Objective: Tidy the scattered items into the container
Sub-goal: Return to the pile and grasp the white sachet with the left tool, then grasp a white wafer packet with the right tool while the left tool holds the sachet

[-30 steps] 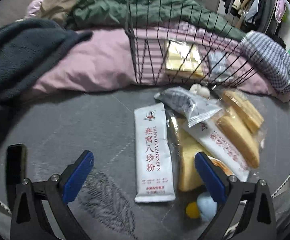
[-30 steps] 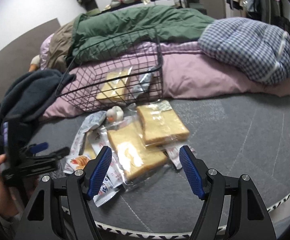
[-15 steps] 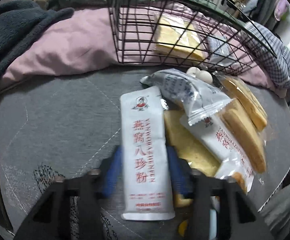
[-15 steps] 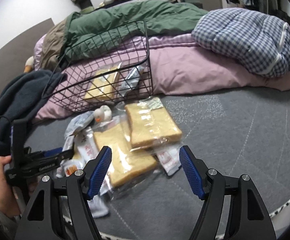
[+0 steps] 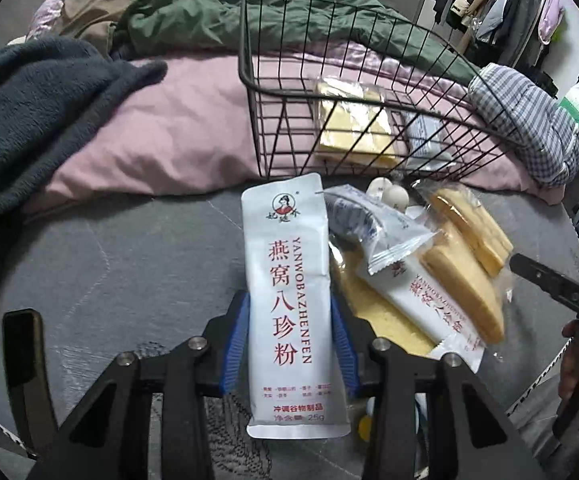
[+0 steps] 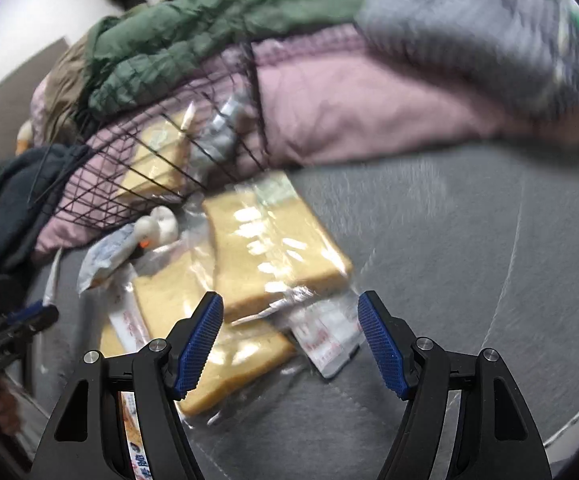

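Your left tool (image 5: pixel 289 340) is clenched on the long white sachet w/ red Chinese print (image 5: pixel 291 280), blue pads (image 5: pixel 235 344) pressed to both of its long edges; the sachet's top end points at the black wire basket (image 5: pixel 249 80) just beyond it. Only the left view shows this grip clearly; in the right view your left tool (image 6: pixel 13 324) is just a dark shape at the far left edge. Left view also shows the basket's contents: a wrapped yellow cake slice (image 5: pixel 353 128) and a grey-white pouch (image 5: pixel 425 136) beside it. The basket sits against the pink quilt (image 5: pixel 149 140) on the grey bed surface (image 5: pixel 109 272). Your right tool (image 6: pixel 291 340) is released, jaws wide apart w/ nothing between them, hovering over the pile: two clear-wrapped bread slices (image 6: pixel 273 248), overlapping, w/ a small white sachet w/ red print (image 6: pixel 325 332) poking out beneath. Right view is motion-blurred, so fine detail there is lost. Left view adds a blue-grey foil snack pack (image 5: pixel 369 232) lying over a second white sachet (image 5: pixel 429 304), and a small white round item (image 5: pixel 389 194) near the basket's foot.
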{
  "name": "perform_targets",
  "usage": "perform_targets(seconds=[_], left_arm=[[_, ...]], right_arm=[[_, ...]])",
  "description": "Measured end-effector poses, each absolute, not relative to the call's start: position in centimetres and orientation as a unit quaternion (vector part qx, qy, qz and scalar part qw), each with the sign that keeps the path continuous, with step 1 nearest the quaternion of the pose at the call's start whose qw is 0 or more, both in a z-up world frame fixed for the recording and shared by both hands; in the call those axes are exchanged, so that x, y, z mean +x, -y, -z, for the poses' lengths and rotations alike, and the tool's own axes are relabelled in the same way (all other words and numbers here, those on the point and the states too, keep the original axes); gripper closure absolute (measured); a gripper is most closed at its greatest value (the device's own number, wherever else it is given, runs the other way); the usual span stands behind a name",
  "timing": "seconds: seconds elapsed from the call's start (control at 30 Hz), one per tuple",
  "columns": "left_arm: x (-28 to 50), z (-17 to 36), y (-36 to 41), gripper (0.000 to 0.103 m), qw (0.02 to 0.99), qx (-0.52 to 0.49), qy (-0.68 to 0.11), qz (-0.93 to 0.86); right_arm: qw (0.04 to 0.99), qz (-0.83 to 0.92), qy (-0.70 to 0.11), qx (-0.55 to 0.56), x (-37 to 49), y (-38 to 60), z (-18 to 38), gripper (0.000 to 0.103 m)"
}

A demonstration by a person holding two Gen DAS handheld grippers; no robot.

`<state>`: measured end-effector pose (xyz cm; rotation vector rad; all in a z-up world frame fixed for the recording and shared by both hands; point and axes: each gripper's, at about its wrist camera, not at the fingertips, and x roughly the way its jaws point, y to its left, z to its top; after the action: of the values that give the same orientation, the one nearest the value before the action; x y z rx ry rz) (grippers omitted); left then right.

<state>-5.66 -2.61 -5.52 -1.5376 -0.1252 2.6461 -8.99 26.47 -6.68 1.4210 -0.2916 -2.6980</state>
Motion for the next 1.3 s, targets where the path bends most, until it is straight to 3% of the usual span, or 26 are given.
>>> perform_targets(seconds=[0.13,0.33,0.7,0.77,0.8,1.3], left_arm=[[-6.2,4.5,3.2,0.058,0.032,-0.496,0.041,-0.867],[-6.3,4.4,5.4,0.058,0.008,-0.496,0.044,-0.867],[-4.8,4.9,11.0,0.058,-0.039,-0.494,0.061,-0.866],[-4.7,5.0,11.4,0.058,-0.042,-0.494,0.065,-0.866],[-4.7,5.0,11.4,0.058,-0.042,-0.493,0.066,-0.867],[-3.9,0.7,8.8,0.058,-0.024,-0.457,0.064,-0.887]], right_arm=[[0.143,0.898,0.074,0.409,-8.5,-22.2,3.4,0.032],[0.202,0.882,0.025,0.426,-10.8,-14.5,4.9,0.031],[0.159,0.869,-0.045,0.466,-14.2,-8.3,9.6,0.032],[0.160,0.868,-0.035,0.469,-14.5,-8.5,10.2,0.038],[0.158,0.868,-0.039,0.470,-14.6,-8.5,10.2,0.047],[0.195,0.874,-0.013,0.446,-9.5,-13.2,4.5,0.049]])
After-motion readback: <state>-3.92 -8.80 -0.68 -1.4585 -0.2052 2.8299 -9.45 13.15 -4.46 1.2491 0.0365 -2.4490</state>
